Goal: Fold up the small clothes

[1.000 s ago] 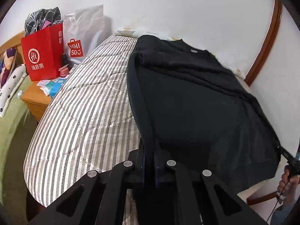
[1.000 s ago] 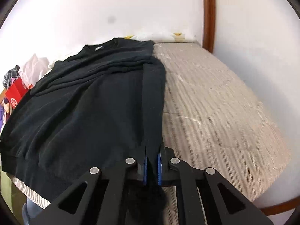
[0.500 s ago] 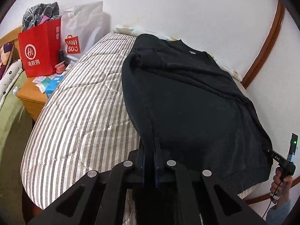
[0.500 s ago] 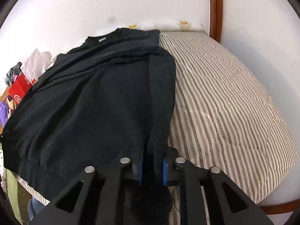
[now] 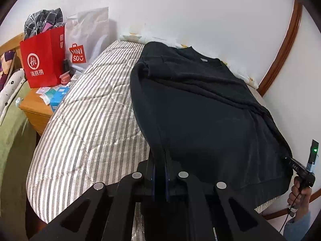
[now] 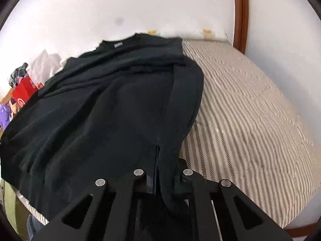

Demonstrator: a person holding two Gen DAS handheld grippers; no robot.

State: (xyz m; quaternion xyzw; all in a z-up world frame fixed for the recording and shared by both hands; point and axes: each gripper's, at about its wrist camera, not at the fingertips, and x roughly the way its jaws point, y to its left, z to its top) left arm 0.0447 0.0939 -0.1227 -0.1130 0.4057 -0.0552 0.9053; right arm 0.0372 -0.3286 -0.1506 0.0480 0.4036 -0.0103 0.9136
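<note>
black sweater (image 6: 112, 108) on striped bed (image 6: 250, 120), hem in right gripper (image 6: 160, 172)

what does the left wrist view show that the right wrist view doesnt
Only the left wrist view shows the white shopping bag, the wooden nightstand with small boxes on it, and a hand gripping the other tool's handle at the sweater's far corner. Only the right wrist view shows the bare striped stretch of bed on the sweater's other side. Both show the black sweater spread on the striped bed, the red bag, and a gripper shut on sweater fabric: left gripper, right gripper.
</note>
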